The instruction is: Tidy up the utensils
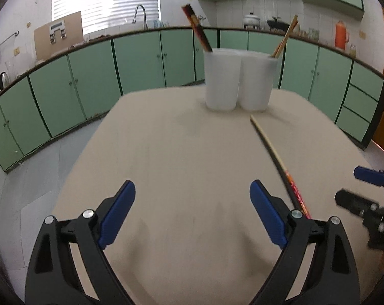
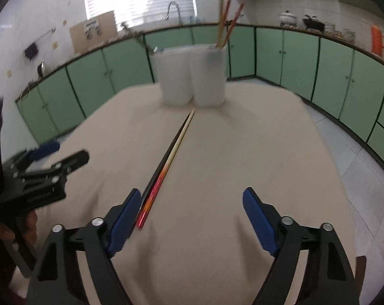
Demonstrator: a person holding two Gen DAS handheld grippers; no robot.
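Both sets of jaws apart, nothing gripped. Right gripper (image 2: pixel 192 218) lined up beside loose chopsticks (image 2: pixel 166 162) on desk (image 2: pixel 242 152), probably bound for white cups (image 2: pixel 192 78); left gripper (image 1: pixel 192 213) hovering spare.

Both wrist cameras look obliquely down across the table (image 1: pixel 192 152) from its near edge, sharing the two white cups (image 2: pixel 192 76) at its far edge.

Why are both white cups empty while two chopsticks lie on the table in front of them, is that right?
Not quite: the white cups are not empty, each holds chopsticks standing up, as the left wrist view shows. Two chopsticks do lie on the table in front of them.
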